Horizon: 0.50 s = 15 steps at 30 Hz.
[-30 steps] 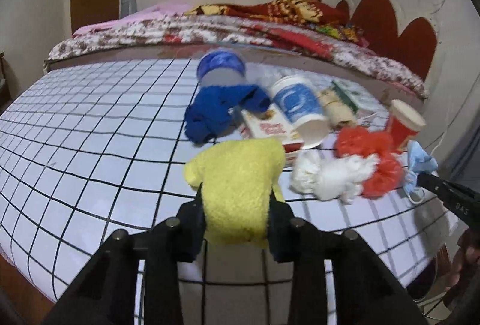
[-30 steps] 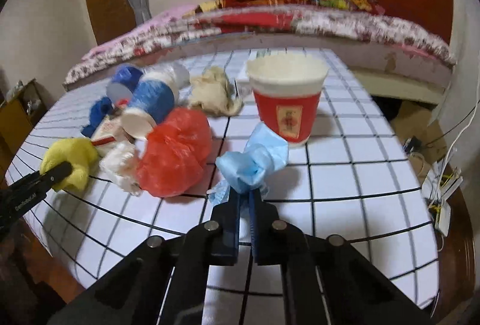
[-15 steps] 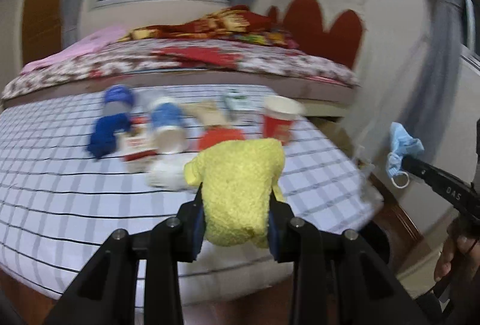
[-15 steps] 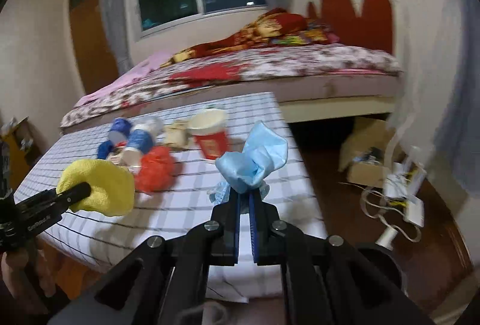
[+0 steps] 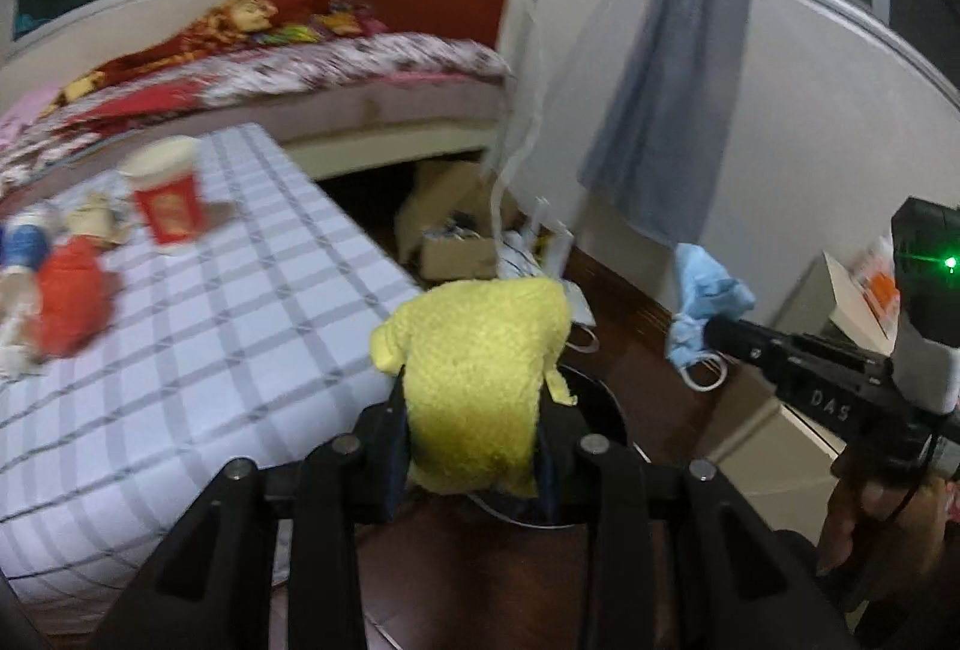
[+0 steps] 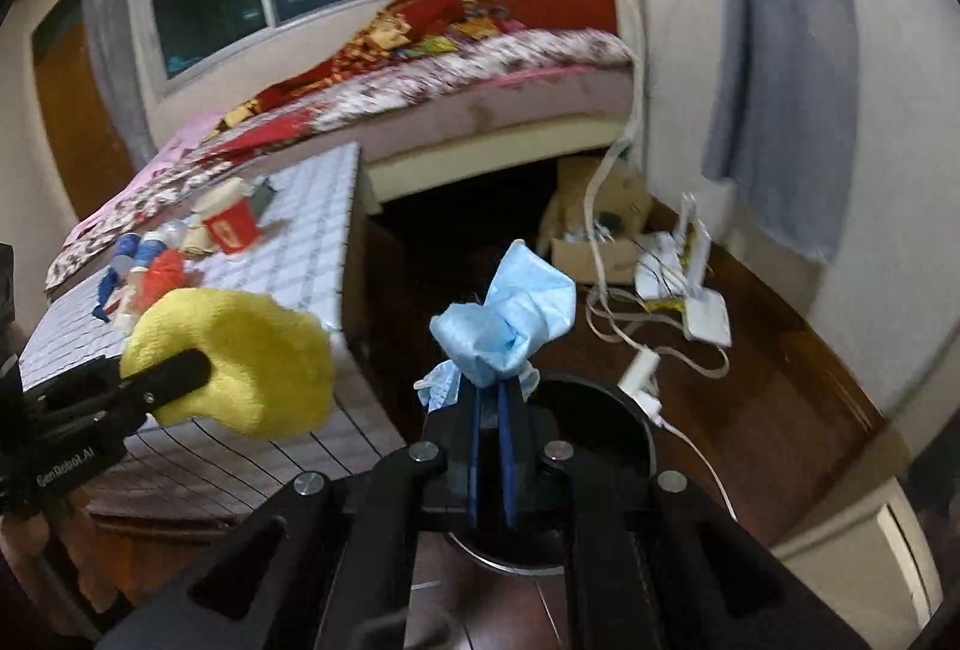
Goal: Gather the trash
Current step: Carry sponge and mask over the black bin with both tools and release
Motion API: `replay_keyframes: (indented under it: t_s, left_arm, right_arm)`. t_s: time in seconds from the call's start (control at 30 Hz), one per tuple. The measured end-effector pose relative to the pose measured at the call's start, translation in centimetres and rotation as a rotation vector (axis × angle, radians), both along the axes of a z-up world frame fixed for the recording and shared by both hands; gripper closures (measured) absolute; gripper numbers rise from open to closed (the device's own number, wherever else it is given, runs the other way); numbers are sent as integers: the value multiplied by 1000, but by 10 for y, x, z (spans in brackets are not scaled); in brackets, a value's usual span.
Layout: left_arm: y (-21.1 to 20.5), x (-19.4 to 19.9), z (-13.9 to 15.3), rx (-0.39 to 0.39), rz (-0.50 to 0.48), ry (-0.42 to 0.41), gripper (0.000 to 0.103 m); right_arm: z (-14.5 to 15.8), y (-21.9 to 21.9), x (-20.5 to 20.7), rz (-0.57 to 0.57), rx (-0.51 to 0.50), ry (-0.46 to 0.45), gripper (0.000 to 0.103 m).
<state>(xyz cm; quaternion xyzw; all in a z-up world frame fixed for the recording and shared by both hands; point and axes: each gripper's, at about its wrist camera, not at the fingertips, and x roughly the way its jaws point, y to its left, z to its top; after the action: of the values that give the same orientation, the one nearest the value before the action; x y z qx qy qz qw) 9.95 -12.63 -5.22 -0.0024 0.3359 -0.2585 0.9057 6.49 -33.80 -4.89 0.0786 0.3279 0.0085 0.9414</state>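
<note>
My left gripper is shut on a yellow fuzzy cloth, held off the table's right end above a round black bin on the floor. My right gripper is shut on a crumpled light-blue face mask, held over the same bin. The mask and right gripper also show at the right in the left wrist view; the yellow cloth shows at the left in the right wrist view.
The checked table holds a red paper cup, a red bag and other trash. A bed is behind. Cardboard boxes, cables and white devices lie on the wooden floor near the curtain.
Both grippers have swung right, away from the table and out over the floor, carrying the yellow cloth and the blue mask above the black bin.
</note>
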Motion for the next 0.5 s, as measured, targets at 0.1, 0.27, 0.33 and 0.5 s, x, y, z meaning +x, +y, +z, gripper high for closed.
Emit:
replay_keyframes:
  t_s: [0.1, 0.27, 0.33, 0.5]
  left_arm:
    - [-33, -4, -15, 6, -24, 18, 68]
    - [-59, 8, -47, 12, -29, 90, 68]
    - [-64, 17, -61, 8, -26, 132, 68]
    - [-77, 25, -80, 8, -41, 194, 42]
  right_arm:
    - [-17, -21, -3, -16, 26, 25, 97]
    - [-52, -46, 12, -2, 78, 85, 97]
    - [-69, -53, 20, 14, 100, 114, 97]
    - [-107, -64, 45, 37, 141, 195, 95]
